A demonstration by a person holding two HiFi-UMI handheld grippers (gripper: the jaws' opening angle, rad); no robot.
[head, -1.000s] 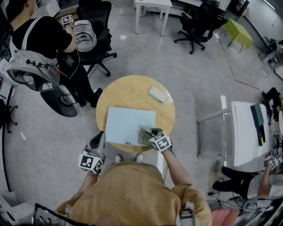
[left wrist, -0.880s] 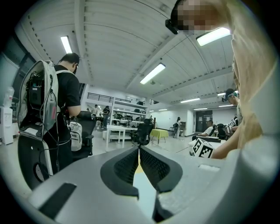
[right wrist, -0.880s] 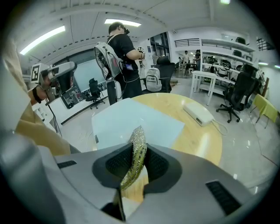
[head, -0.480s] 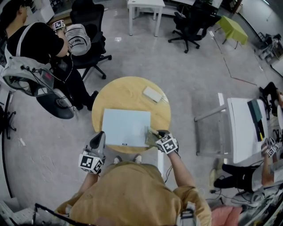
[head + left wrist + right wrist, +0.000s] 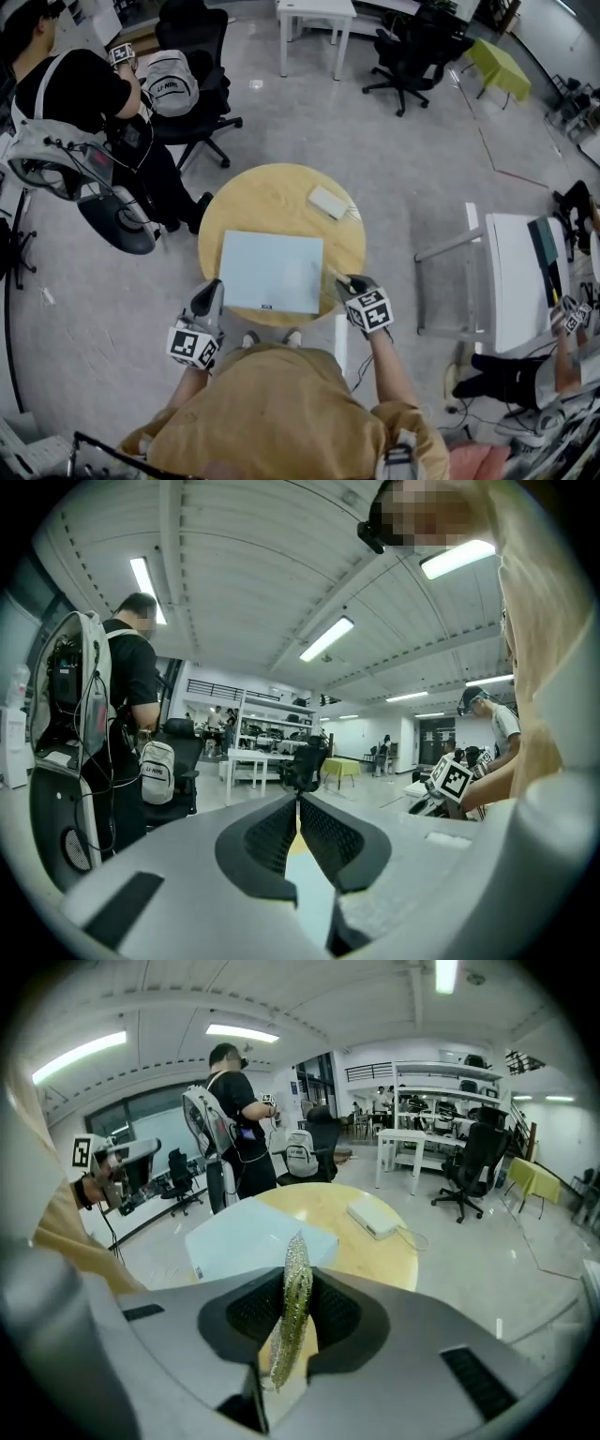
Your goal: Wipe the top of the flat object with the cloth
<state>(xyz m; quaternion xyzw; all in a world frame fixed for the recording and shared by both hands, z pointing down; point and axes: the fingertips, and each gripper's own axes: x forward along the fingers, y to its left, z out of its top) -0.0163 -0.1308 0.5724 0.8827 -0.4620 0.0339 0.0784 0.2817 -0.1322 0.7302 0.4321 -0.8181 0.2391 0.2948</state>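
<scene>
A round light-wood table point(image 5: 281, 192) is standing on a grey polished floor point(image 5: 412, 141) in an open office. Black swivel office chairs point(image 5: 417, 47) and a white square side table point(image 5: 317, 9) are sitting beyond it, and a white desk point(image 5: 520, 281) is standing off to the right. A person in a black top point(image 5: 75, 80) is standing at the far left beside a chair that is carrying a white backpack point(image 5: 171, 82); what the backpack holds cannot be seen.

A pale blue flat rectangular board point(image 5: 272, 272) is lying on the near half of the table, and a small white flat box point(image 5: 330, 201) with a cable is lying apart from it near the far right rim.

The right gripper point(image 5: 300, 1277) is pinching a glittery yellow-green cloth point(image 5: 291, 1321) that is hanging in a thin fold between its jaws, just beside the board's right edge and off its top. The left gripper point(image 5: 298, 803) is hovering by the table's near left rim with its jaws pressed together on nothing.
</scene>
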